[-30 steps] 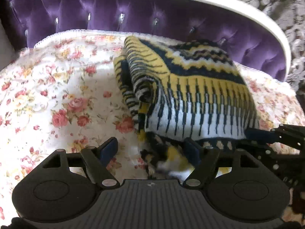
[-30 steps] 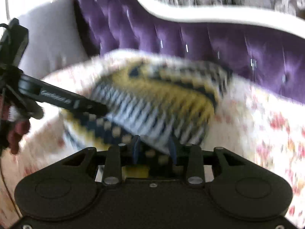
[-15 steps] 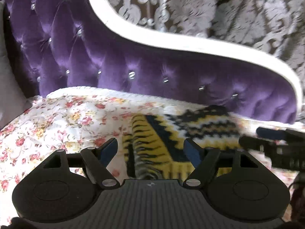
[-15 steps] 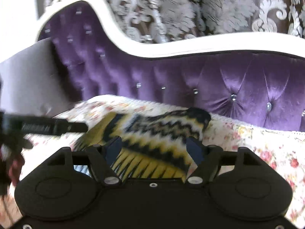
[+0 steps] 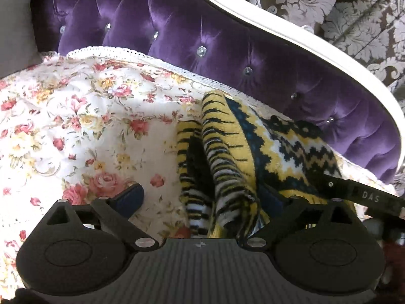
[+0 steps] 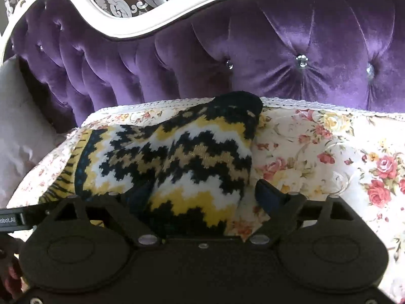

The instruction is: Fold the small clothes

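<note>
Two grippers are seen with jaws just opened wide, nothing gripped. Part of the folded knitted sweater (image 5: pixel 253 152) is hidden behind the left gripper (image 5: pixel 202 200) and the right gripper (image 6: pixel 202 195). Yellow, black and white zigzags are shown. It is laid on the flowered cover (image 5: pixel 88 126).

Both wrist views low, close, angled down, sharing the folded sweater (image 5: pixel 255 152) (image 6: pixel 177 157) from opposite ends
</note>
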Available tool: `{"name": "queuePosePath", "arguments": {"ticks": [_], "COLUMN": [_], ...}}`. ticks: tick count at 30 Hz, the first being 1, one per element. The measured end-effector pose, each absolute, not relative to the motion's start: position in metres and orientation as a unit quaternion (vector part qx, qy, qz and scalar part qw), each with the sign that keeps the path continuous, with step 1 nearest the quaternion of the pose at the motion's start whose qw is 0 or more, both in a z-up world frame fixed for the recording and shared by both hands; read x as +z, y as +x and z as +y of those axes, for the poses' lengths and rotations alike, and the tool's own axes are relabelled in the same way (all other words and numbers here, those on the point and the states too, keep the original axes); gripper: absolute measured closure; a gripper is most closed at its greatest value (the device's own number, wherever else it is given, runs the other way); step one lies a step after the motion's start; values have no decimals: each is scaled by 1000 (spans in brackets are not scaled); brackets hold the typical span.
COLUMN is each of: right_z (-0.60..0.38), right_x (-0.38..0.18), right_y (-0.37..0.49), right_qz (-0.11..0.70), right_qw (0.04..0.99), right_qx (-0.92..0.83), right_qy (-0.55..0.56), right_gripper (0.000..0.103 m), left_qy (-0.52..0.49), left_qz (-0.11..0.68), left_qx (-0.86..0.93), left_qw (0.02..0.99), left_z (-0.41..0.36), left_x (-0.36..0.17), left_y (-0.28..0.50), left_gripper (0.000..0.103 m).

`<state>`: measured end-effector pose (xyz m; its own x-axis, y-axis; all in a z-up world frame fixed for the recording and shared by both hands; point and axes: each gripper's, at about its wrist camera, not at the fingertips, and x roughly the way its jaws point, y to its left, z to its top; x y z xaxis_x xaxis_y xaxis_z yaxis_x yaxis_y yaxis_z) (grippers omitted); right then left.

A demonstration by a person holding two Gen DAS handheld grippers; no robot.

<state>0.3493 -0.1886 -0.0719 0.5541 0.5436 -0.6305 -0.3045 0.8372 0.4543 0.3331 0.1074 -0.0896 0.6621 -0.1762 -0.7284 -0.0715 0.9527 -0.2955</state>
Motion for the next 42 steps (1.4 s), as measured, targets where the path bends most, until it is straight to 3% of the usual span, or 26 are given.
{"name": "queuePosePath", "arguments": {"ticks": [11, 12, 14, 17, 24, 37, 40, 42], "right_z": [-208, -211, -215, -219, -232, -296, -302, -302], "right_x": [-90, -93, -99, -98, -79, -61, -62, -62], "right_y": [355, 356, 356, 353, 327, 224, 212, 211], "right_qz": [395, 395, 406, 409, 442, 468, 460, 453], "right_qw": [809, 802, 793, 788, 789, 802, 817, 829], "right_qx": [332, 335, 326, 321, 298, 264, 255, 241], "right_qy": [281, 298, 317, 331, 304, 260, 236, 223], "right_gripper": [12, 25, 47, 52, 53, 52, 47, 38], "left_qy": [-176, -181, -187, -204, -230, -181, -152, -142], "left_qz": [415, 415, 419, 425, 444, 456, 443, 440], "left_qx": [-83, -90, -118, -127, -155, -173, -171, -164], "left_qw": [889, 887, 881, 873, 852, 854, 867, 871], "left_z": [101, 101, 96, 92, 75, 3, 0, 3], "left_x": [-98, -98, -98, -97, -97, -88, -91, -90], "left_y": [349, 350, 351, 346, 304, 209, 194, 186], "left_gripper": [3, 5, 26, 37, 38, 37, 35, 35]}}
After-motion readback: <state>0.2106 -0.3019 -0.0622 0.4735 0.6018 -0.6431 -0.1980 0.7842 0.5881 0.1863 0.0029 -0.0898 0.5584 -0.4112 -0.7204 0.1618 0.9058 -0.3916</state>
